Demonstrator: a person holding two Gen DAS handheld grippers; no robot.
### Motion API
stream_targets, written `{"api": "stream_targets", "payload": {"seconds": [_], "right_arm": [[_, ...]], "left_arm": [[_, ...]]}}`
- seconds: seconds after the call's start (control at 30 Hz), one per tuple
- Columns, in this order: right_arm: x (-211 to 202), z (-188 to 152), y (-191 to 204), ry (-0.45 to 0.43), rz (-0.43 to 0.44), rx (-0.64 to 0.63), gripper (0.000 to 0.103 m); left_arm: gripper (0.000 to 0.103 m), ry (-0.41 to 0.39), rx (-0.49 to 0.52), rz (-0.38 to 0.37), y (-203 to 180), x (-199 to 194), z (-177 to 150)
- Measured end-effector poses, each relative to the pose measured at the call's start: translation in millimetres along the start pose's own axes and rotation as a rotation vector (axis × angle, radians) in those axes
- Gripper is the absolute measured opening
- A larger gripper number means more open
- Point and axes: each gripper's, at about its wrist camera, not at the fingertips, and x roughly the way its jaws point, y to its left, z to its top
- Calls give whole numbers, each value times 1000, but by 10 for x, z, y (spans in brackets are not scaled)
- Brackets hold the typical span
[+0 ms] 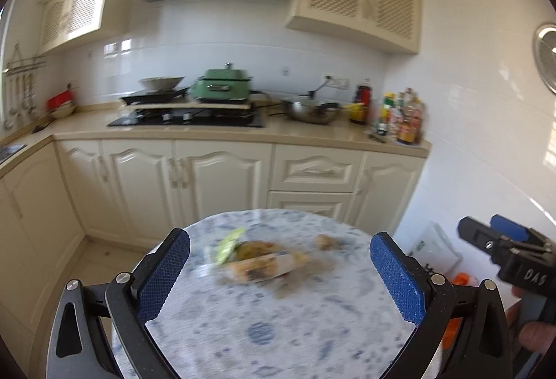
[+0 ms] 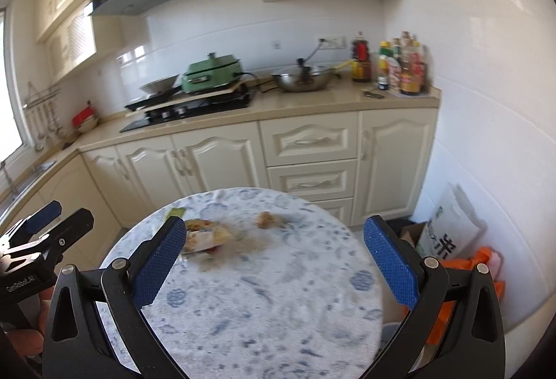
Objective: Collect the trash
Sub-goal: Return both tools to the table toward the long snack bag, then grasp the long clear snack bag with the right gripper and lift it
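A round table (image 1: 278, 327) with a blue-patterned white cloth holds a pile of trash: a crumpled yellow snack wrapper (image 1: 264, 266) with a green scrap (image 1: 227, 243) and a small brown crumpled piece (image 1: 326, 241). The same wrapper (image 2: 205, 236) and brown piece (image 2: 266, 219) show in the right wrist view on the table (image 2: 260, 309). My left gripper (image 1: 279, 278) is open and empty, above the table's near side. My right gripper (image 2: 274, 260) is open and empty, to the right of the left one. Each gripper shows in the other's view, the right (image 1: 504, 250) and the left (image 2: 38, 240).
Cream kitchen cabinets (image 1: 222, 177) and a counter with a stove, green cooker (image 1: 224, 85), wok (image 1: 311, 111) and sauce bottles (image 1: 399, 114) stand behind the table. A white sack (image 2: 448, 226), a cardboard box and an orange bag (image 2: 476, 267) lie on the floor at the right.
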Motion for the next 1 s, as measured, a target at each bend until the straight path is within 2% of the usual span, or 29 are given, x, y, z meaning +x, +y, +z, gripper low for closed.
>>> {"api": "stream_targets", "payload": {"seconds": [0.13, 0.3, 0.47, 0.77, 1.0], "right_arm": [[142, 5, 181, 19, 30, -30, 103], [389, 1, 334, 53, 52, -61, 103], [694, -49, 453, 103, 76, -94, 103], [1453, -318, 657, 251, 122, -154, 103], [2130, -631, 997, 360, 164, -340, 103]], "left_arm": [[102, 15, -25, 41, 162, -49, -75], [102, 47, -40, 78, 298, 89, -69], [102, 86, -54, 97, 530, 381, 65], [102, 179, -83, 124, 823, 979, 40], [102, 231, -101, 144, 920, 1419, 21]]}}
